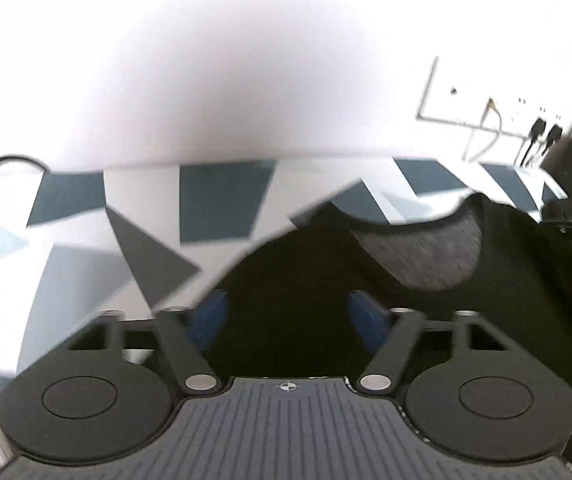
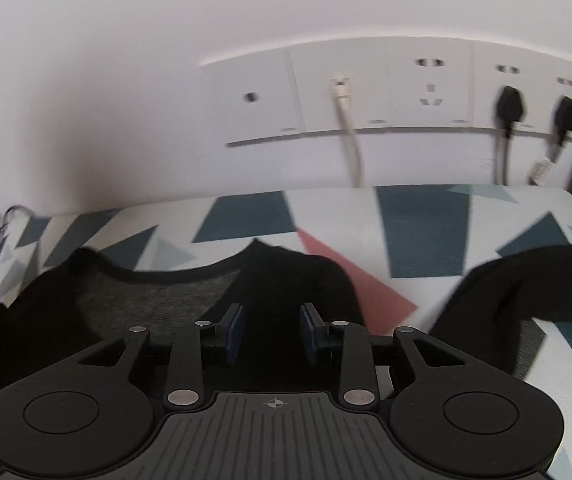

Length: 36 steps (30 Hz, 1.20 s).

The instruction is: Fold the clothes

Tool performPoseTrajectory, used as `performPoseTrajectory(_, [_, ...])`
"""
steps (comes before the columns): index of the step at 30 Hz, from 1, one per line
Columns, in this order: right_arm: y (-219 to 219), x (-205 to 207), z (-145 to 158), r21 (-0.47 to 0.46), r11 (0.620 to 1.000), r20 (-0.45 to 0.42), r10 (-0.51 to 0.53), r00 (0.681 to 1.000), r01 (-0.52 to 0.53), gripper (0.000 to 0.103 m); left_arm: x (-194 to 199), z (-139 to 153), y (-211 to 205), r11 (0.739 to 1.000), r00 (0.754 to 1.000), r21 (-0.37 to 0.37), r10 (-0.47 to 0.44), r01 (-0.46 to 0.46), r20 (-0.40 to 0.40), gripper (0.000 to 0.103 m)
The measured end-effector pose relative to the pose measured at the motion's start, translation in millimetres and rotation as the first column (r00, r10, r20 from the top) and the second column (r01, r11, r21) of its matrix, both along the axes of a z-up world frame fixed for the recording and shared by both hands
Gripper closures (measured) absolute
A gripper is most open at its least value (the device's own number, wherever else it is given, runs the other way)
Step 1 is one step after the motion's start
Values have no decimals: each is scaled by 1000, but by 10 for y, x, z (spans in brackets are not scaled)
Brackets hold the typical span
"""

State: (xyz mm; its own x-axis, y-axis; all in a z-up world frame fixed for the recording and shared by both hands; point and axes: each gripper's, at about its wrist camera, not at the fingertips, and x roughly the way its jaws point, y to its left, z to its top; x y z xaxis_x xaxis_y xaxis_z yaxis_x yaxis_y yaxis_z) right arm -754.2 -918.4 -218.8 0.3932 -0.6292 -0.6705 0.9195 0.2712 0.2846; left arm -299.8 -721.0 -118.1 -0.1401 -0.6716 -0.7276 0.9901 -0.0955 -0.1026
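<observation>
My left camera is blurry with the white wall [image 1: 245,60] blown out bright, my right one is dimmer and sharper, and both bend at the edges.

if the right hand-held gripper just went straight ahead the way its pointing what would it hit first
Most likely the black garment: its shoulder lies between and just ahead of the right hand-held gripper's open fingers. Depth is unclear.
</observation>
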Motion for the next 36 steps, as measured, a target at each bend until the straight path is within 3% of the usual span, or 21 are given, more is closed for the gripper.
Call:
performPoseTrajectory(3, [1, -22, -30, 12, 996, 30, -89, 996, 88, 69, 120, -112, -182, 999, 999, 15, 38, -38, 15, 48])
performPoseTrajectory(7, [2, -51, -69, 33, 978, 68, -206, 976, 204, 68, 90, -236, -372, 998, 999, 57, -21, 20, 25, 48])
performPoseTrajectory(8, [3, -59, -79, 39, 972, 77, -235, 969, 233, 64, 36, -276, -386, 997, 997, 69, -50, 46, 59, 55])
performPoseTrajectory(10, [5, -55, -99, 46, 959, 77, -281, 956, 279, 63, -75, -289, -379, 993, 989, 72, -105, 97, 107, 81])
performPoseTrajectory(11, [8, -17, -107, 35, 958, 36, -284, 958, 283, 58, -132, -287, -375, 990, 983, 70, -131, 123, 128, 94])
performPoseTrajectory(14, [11, 97, -119, -44, 956, -136, -292, 947, 289, 54, -300, -251, -346, 992, 952, 11, -121, 123, 282, 97])
performPoseTrajectory(15, [11, 135, -123, -77, 956, -197, -294, 935, 284, 54, -267, -256, -385, 996, 954, -2, -89, 94, 286, 97])
performPoseTrajectory(16, [-8, 166, -141, -84, 959, -233, -282, 931, 270, 64, -198, -280, -456, 999, 962, 0, -50, 52, 268, 97])
performPoseTrajectory(17, [-54, 185, -178, -55, 967, -226, -255, 940, 249, 88, -144, -301, -516, 1000, 969, 2, -18, 18, 248, 97])
performPoseTrajectory(18, [-101, 207, -216, -28, 972, -213, -235, 948, 235, 101, -103, -320, -563, 1000, 974, 3, 8, -9, 225, 97])
performPoseTrajectory(20, [-178, 277, -269, -41, 975, -222, -221, 950, 217, 99, -62, -352, -641, 999, 979, 2, 46, -47, 200, 97])
performPoseTrajectory(23, [-302, 330, -289, -68, 976, -244, -215, 945, 205, 100, -153, -362, -689, 999, 970, -13, 45, -43, 240, 93])
performPoseTrajectory(25, [-377, 304, -283, -71, 974, -243, -227, 943, 216, 100, -180, -344, -736, 999, 973, -2, 46, -47, 227, 78])
performPoseTrajectory(26, [-411, 289, -280, -73, 972, -242, -235, 941, 224, 100, -194, -332, -775, 999, 979, 16, 41, -45, 202, 59])
performPoseTrajectory(27, [-428, 258, -268, -78, 968, -229, -250, 941, 239, 100, -214, -298, -778, 999, 985, 26, 31, -36, 169, 54])
performPoseTrajectory(29, [-386, 154, -199, -102, 954, -169, -297, 940, 283, 99, -266, -176, -681, 1000, 994, 17, 3, -5, 107, 54])
performPoseTrajectory(33, [-42, -82, 49, -219, 920, -74, -347, 935, 325, 93, -517, 32, -251, 995, 990, -30, -93, 97, 105, 37])
performPoseTrajectory(36, [280, -308, 126, -246, 902, -32, -373, 927, 354, 88, -820, -44, 95, 982, 979, 19, -189, 188, 77, 33])
